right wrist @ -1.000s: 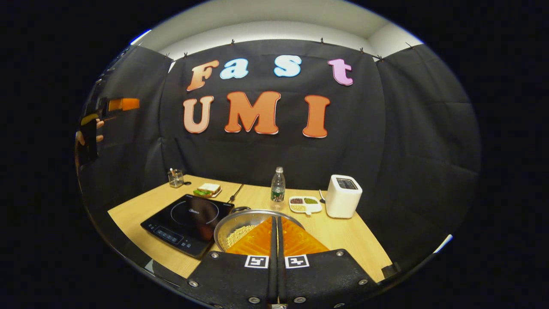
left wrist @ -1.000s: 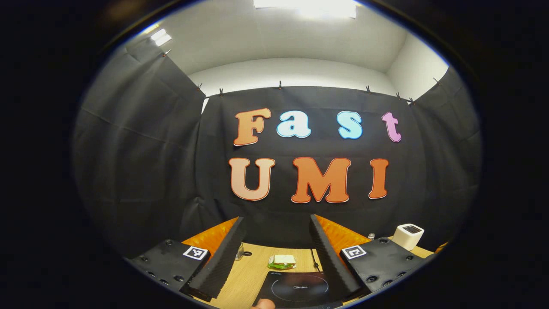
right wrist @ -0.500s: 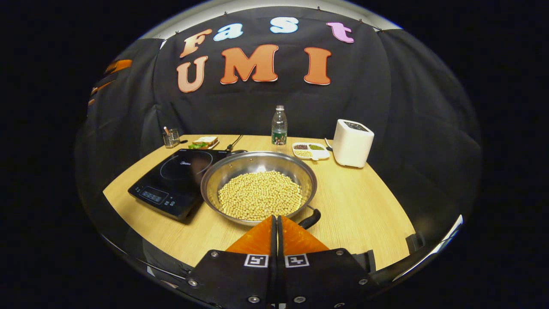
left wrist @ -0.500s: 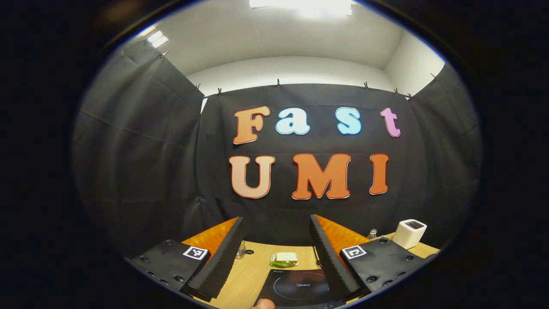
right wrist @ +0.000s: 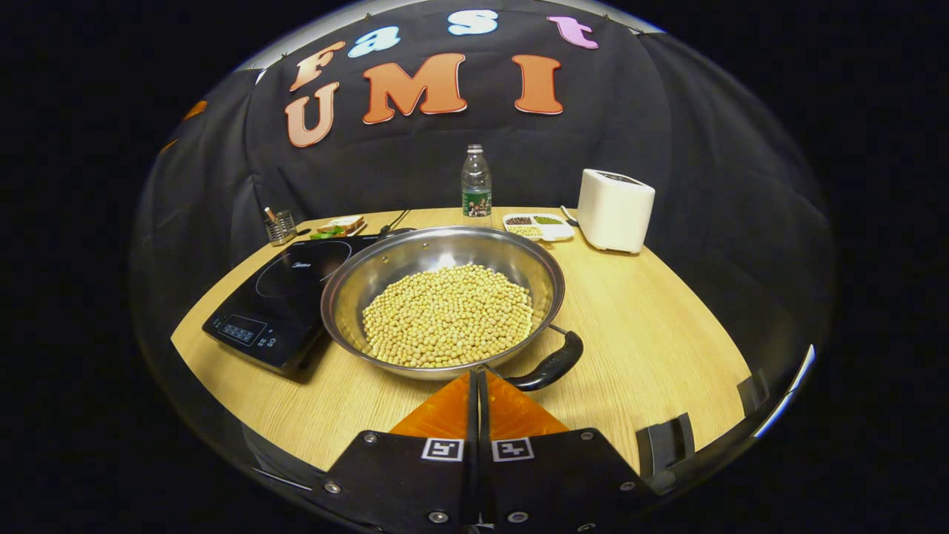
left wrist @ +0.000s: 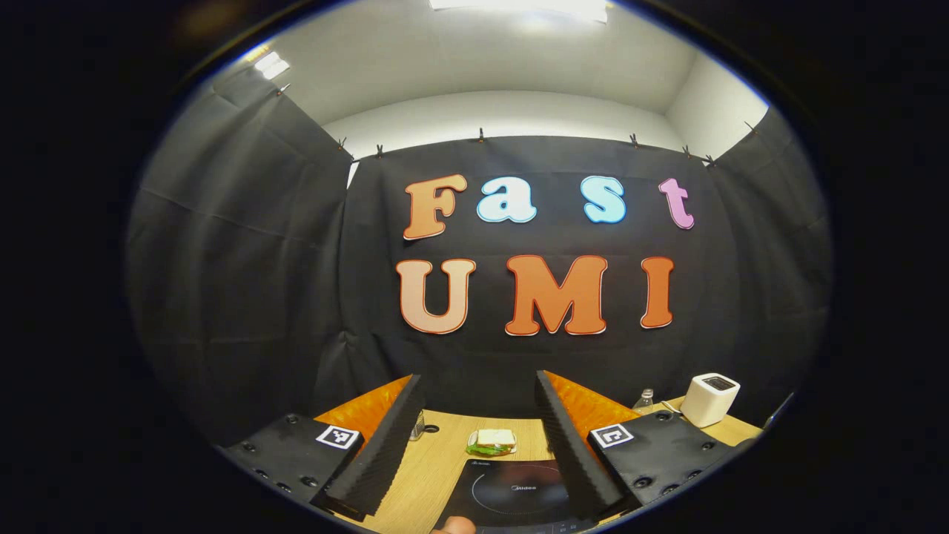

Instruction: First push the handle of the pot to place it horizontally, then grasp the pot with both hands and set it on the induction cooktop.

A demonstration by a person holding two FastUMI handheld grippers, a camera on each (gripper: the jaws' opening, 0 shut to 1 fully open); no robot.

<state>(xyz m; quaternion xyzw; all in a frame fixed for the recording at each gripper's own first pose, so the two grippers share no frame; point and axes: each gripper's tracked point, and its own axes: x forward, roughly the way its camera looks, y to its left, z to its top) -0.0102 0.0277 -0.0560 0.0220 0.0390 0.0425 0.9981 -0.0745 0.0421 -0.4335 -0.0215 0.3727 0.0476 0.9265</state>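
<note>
Pot (right wrist: 442,256): polished metal, bright and reflective on the inner wall; its handle (right wrist: 552,363) is glossy dark plastic. Contents (right wrist: 447,315) are matt, pale, pebbly grains. Induction cooktop (right wrist: 285,285), touching the pot's left side: smooth black glass-like top with a sheen. Table (right wrist: 652,334) under the pot: light wood-grain surface, satin finish (laminate or wood, cannot tell). Behind the pot: a clear plastic bottle (right wrist: 476,182); right of it a white appliance (right wrist: 614,210), smooth matt plastic. Booth wall (right wrist: 667,133) behind the pot: matt black cloth, creased.
</note>
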